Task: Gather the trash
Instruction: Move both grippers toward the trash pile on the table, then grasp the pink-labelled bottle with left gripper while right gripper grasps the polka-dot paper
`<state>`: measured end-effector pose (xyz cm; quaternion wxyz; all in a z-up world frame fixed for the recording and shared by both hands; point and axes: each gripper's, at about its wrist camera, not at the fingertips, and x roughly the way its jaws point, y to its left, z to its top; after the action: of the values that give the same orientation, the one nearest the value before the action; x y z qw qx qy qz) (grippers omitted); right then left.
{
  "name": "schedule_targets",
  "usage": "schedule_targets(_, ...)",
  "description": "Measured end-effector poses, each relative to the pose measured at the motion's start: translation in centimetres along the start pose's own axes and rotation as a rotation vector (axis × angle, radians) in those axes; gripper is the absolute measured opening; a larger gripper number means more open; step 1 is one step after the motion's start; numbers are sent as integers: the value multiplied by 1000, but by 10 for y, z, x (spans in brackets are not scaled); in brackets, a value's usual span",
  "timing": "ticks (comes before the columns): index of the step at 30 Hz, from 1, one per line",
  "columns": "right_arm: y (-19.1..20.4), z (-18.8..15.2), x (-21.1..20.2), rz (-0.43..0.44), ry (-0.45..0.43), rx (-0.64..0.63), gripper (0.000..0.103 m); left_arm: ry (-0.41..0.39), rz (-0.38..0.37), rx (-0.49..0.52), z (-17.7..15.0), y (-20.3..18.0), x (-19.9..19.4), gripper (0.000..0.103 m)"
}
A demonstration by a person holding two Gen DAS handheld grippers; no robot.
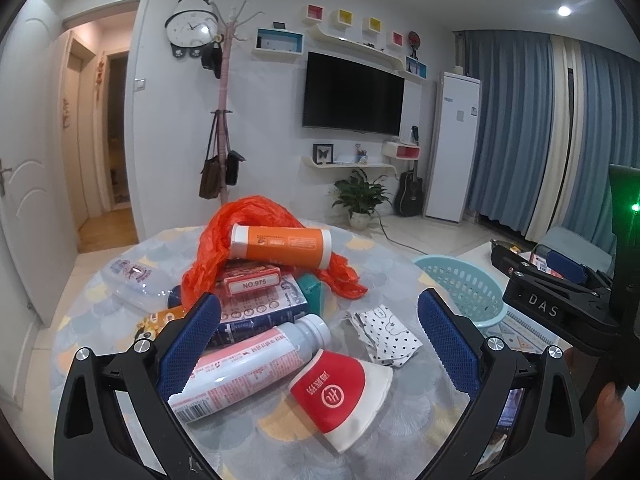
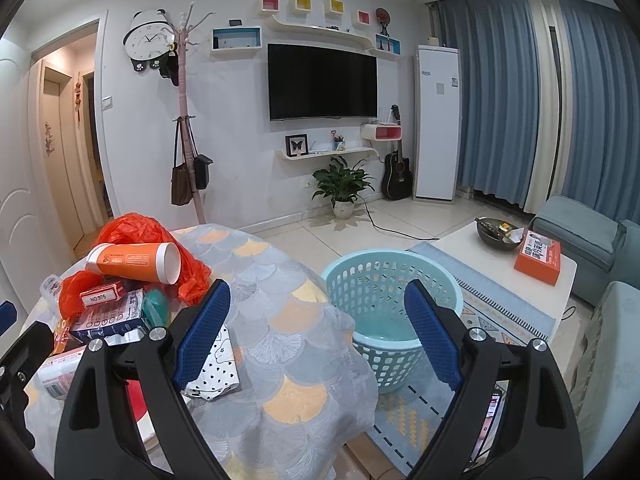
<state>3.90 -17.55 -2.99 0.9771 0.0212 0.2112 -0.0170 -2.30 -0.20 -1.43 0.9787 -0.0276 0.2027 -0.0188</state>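
The left gripper (image 1: 318,332) stood with its blue-padded jaws spread wide and empty above a round table covered by a grey, orange and yellow scallop-patterned cloth (image 1: 404,412). Between the jaws lay a white plastic bottle with a pink label (image 1: 248,364), on its side, long axis running from near-left to far-right, cap end pointing away towards the right. Just beside it, nearer the right jaw, lay a flattened red-and-white paper cup (image 1: 344,396), its open rim facing the camera's lower right. A crumpled black-dotted white wrapper (image 1: 386,330) lay beyond the cup.

Further back sat a pile: a dark blue printed carton (image 1: 268,306), a small red box marked NO.975 (image 1: 250,280) on top of it, and a crumpled orange plastic bag (image 1: 240,224). An orange-and-white cylindrical canister (image 1: 280,242) rested across the bag, lying horizontal, long axis left to right; in the right wrist view its open mouth (image 2: 170,262) faced right.

The right gripper (image 2: 316,332) was likewise wide open and held nothing, positioned over the table's edge. A light blue perforated plastic basket (image 2: 360,280) stood upright on the floor just beside the table.
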Motion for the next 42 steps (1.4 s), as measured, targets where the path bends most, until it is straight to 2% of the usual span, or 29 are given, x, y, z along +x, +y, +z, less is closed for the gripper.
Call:
schedule_targets(15,6,-2,4,17,22,-13,77,14,-6,-20,-2,13,1,96)
schedule_targets(26,10,-6,7,41,42,-9,77,41,-16,-28,-5,26,-1,96)
schedule_targets(32,25,-12,15,119,93,-62,77,130,-64,-47,-19,40,5,96)
schedule_targets(37,33,-23,33,205,156,-79,77,261,-139,-87,-36,45,27,94)
schedule_targets(39,35,-26,39,216,172,-91,77,306,-157,-104,-42,43,39,89)
schedule_targets(42,34,-28,44,228,186,-107,77,342,-142,-115,-47,42,50,81)
